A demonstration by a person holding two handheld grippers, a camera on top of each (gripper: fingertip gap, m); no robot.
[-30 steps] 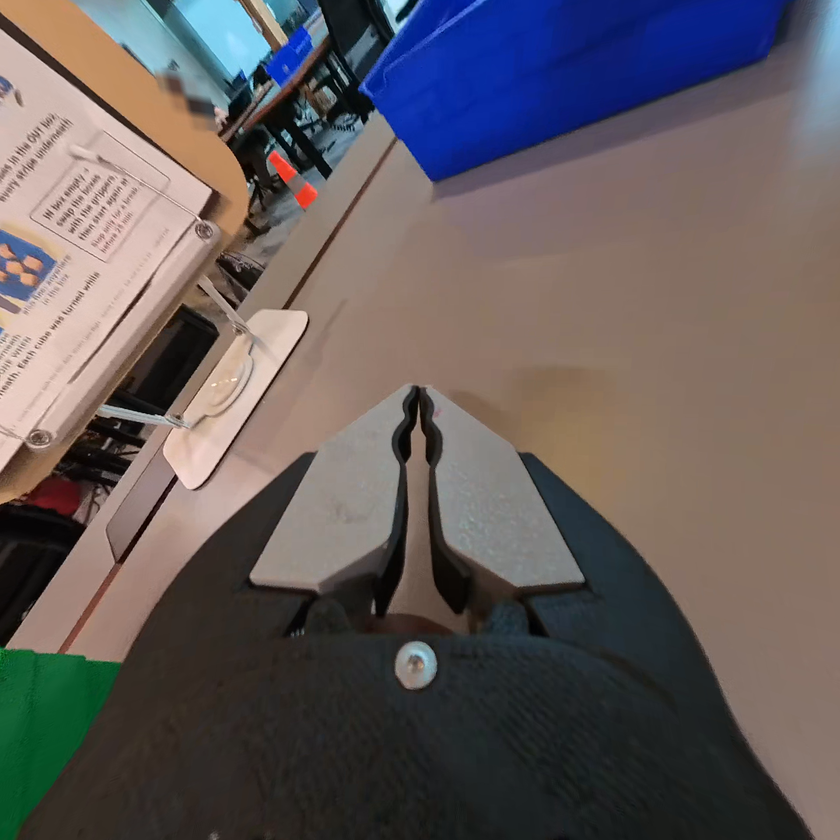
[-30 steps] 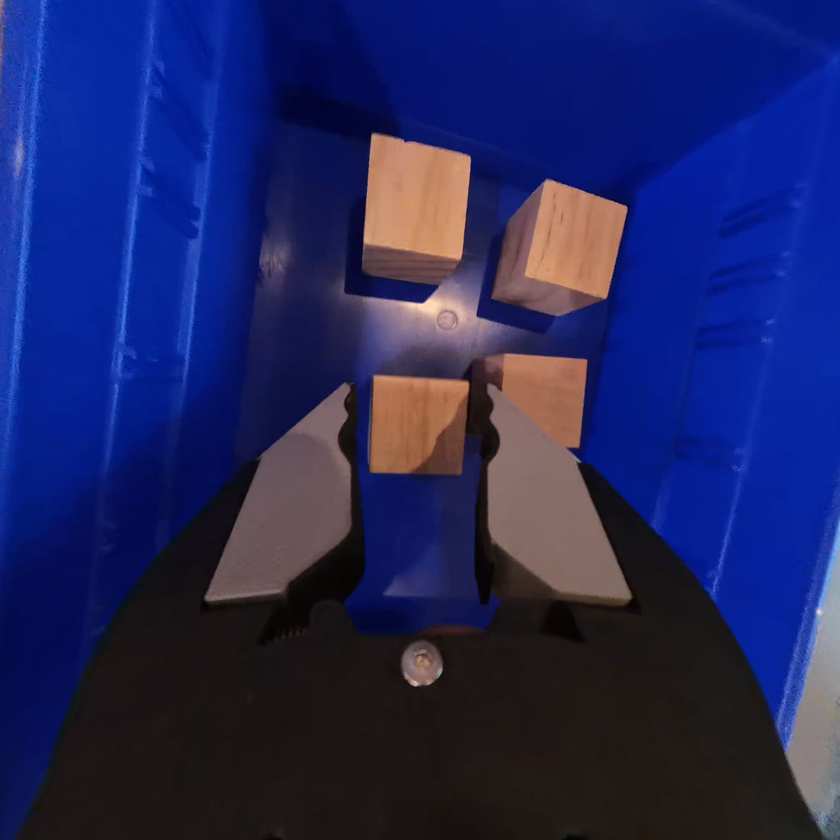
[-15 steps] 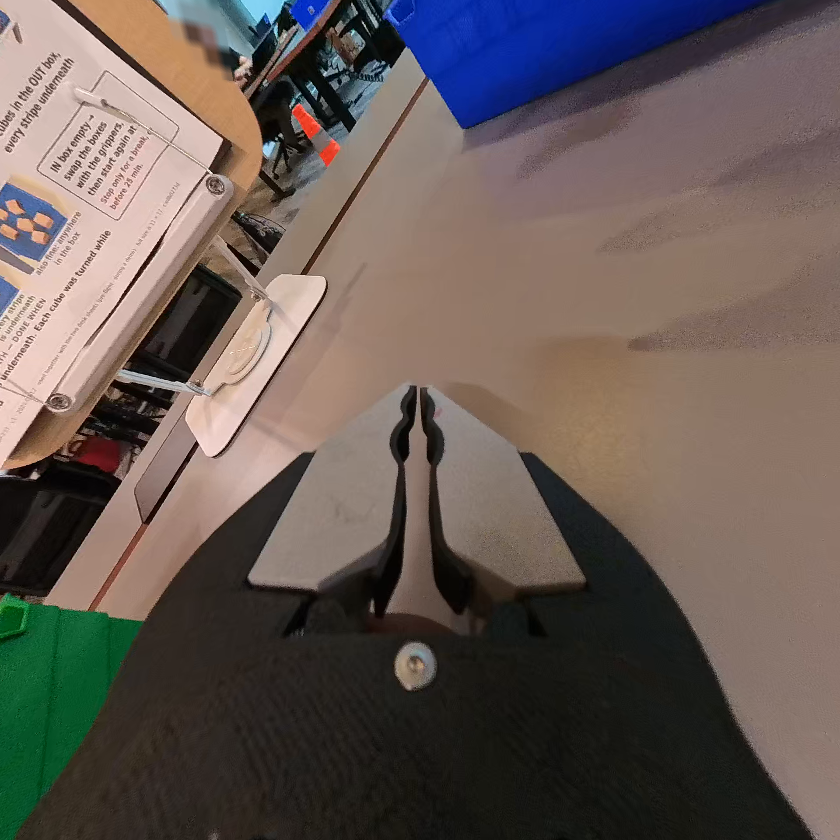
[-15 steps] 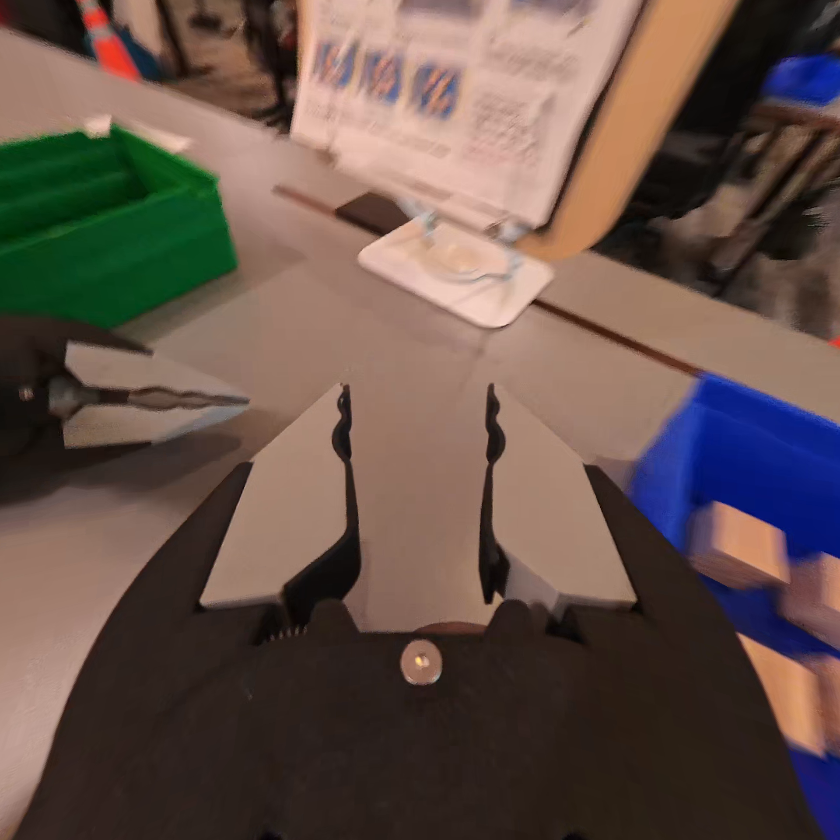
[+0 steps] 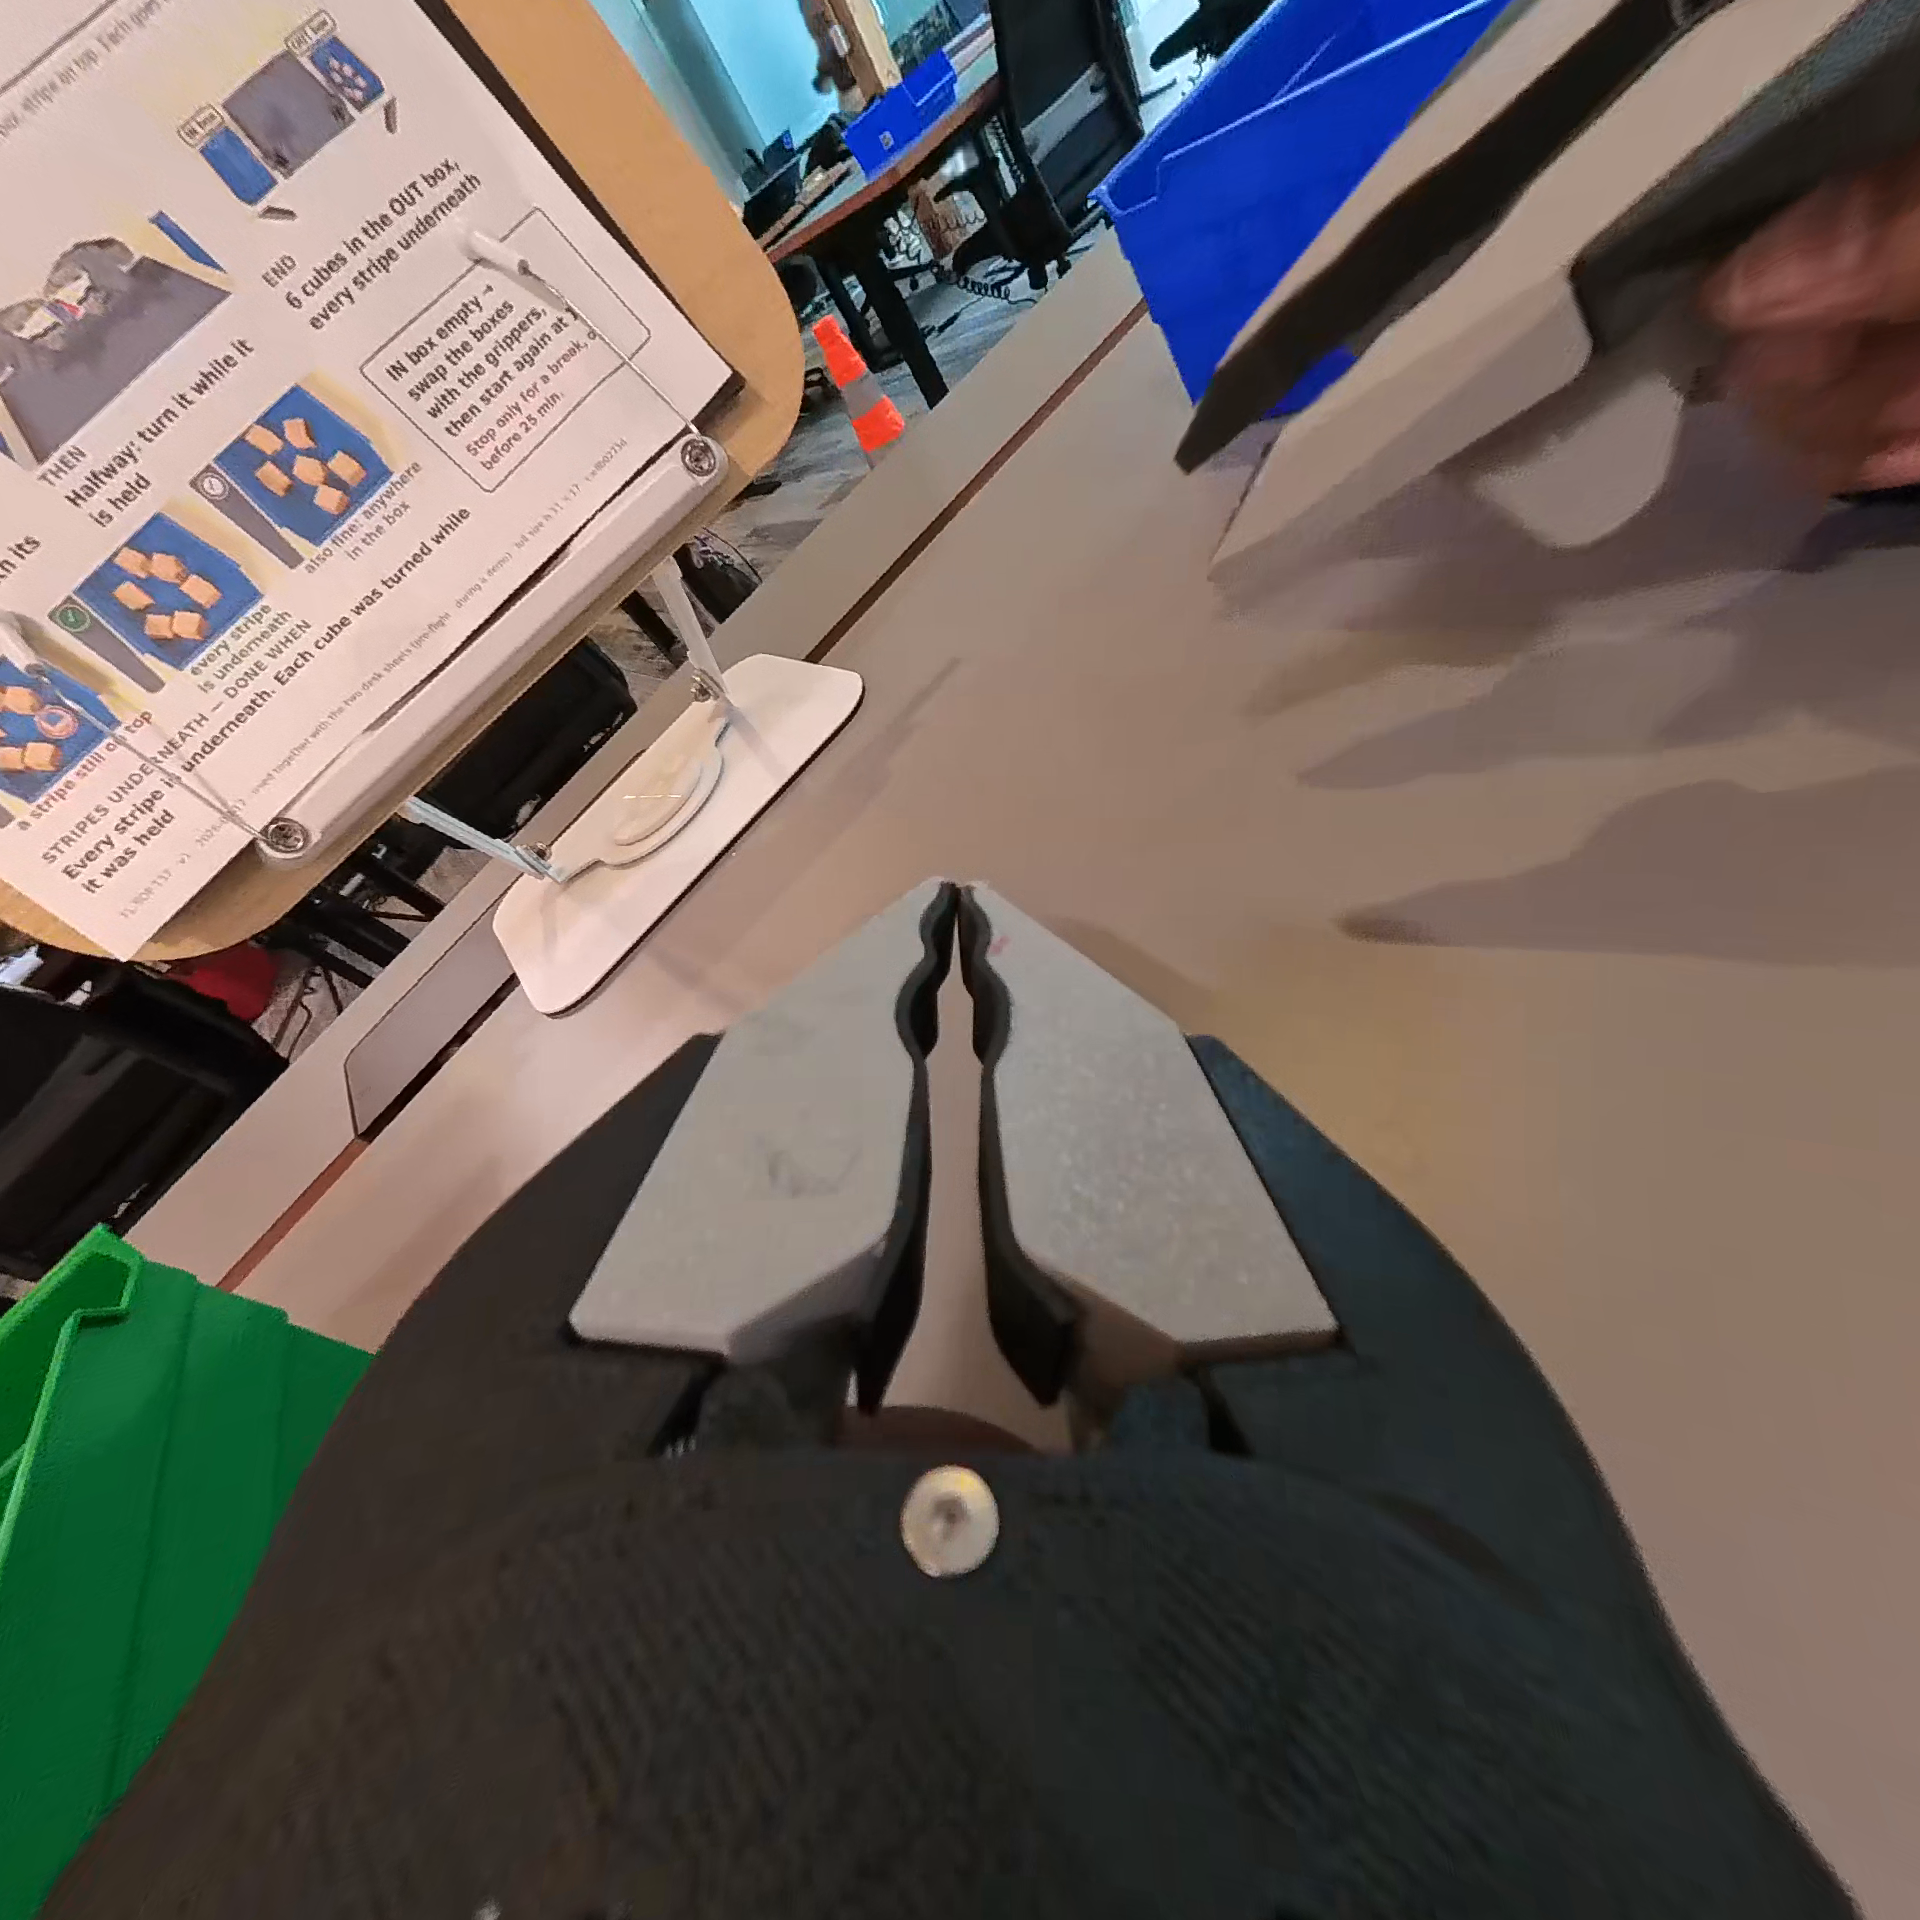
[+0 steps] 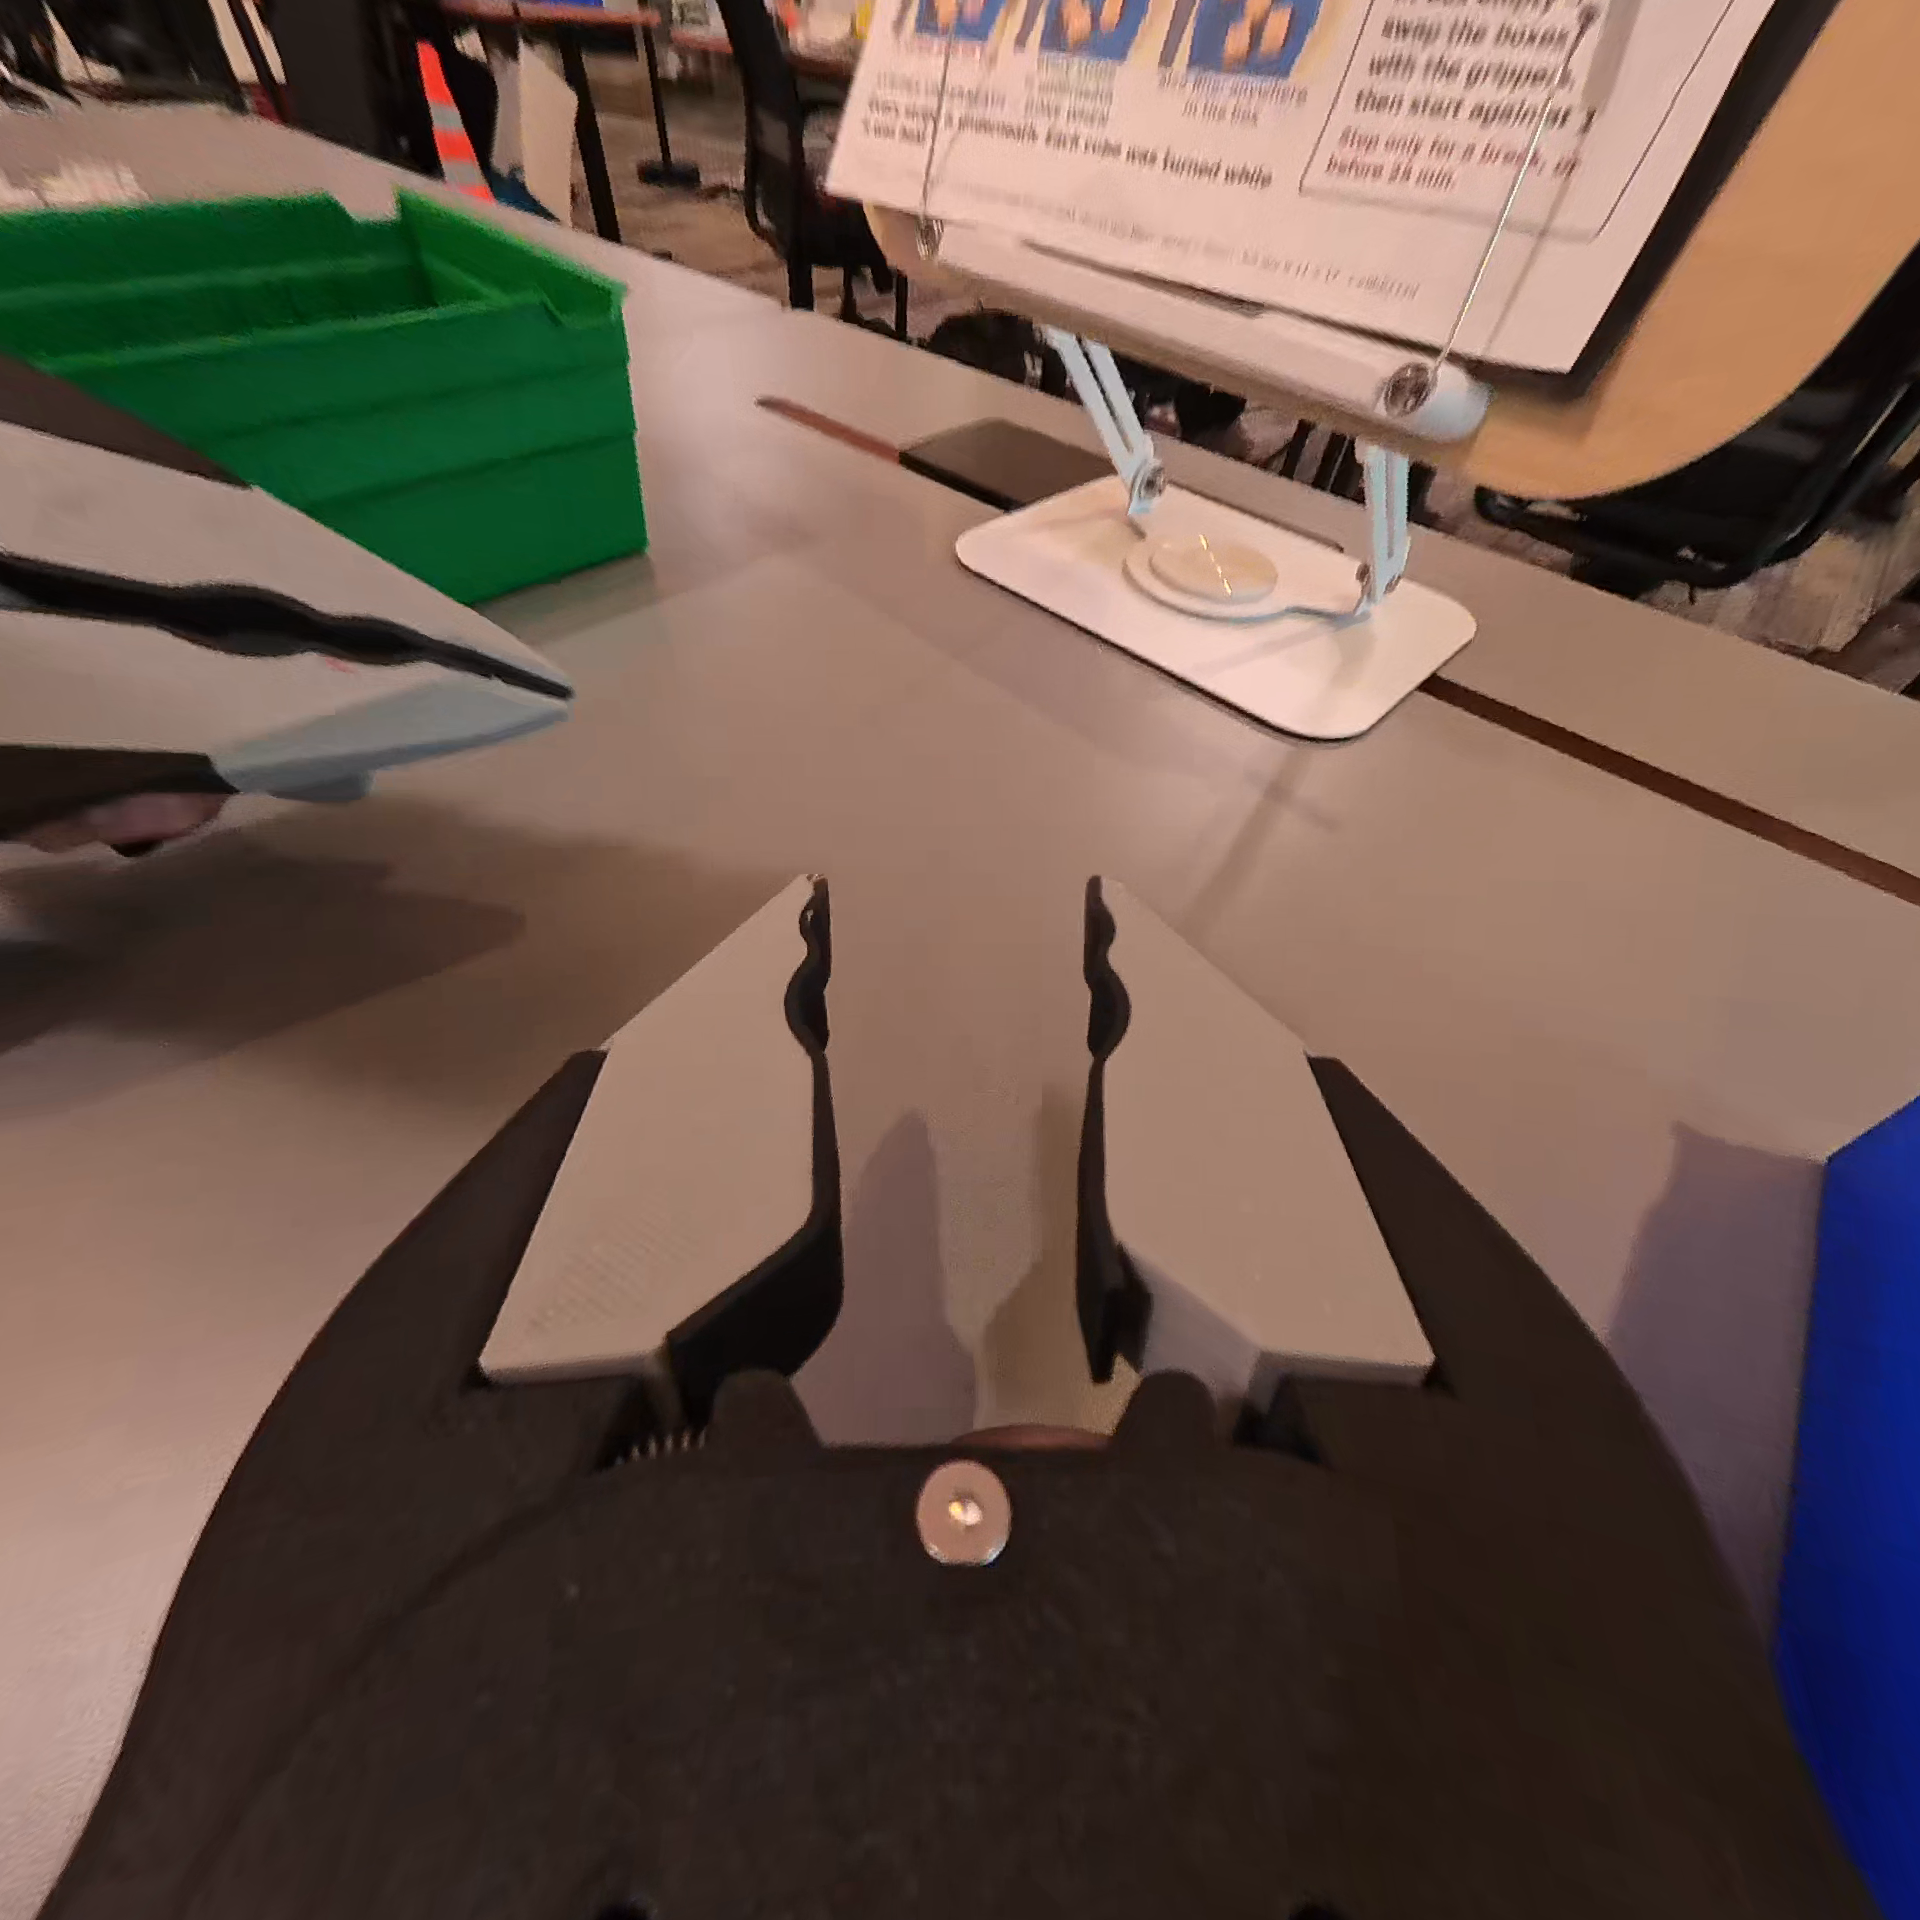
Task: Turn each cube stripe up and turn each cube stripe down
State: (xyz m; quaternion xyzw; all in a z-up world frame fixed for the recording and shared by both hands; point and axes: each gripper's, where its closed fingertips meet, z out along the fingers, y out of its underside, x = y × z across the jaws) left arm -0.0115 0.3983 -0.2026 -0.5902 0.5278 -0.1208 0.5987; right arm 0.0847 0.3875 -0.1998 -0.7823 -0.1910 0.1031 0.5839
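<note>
A: Cubes aren't visible in either view. Presumably in the blue bin (image 6: pixel 1860 1507), just right of the right gripper (image 6: pixel 951 904)'s fingers, interior hidden.

B: Finger state?

A: Right gripper: parted at medium width, nothing between them, only bare table (image 6: pixel 935 748) ahead. Left gripper (image 5: pixel 956 896): fingers pressed together, empty, tips level with the right's, off to its left.

B: Green bin (image 6: pixel 343 364)?

A: Ahead-left of the right fingers, beyond the left gripper. Document stand (image 6: pixel 1216 613) ahead-right.

B: Advice for the step?

A: Likely a regrasp. Straddle one cube squarely across flat faces, seat it deep between the pads, then rotate, left opening in time for any handover.
</note>
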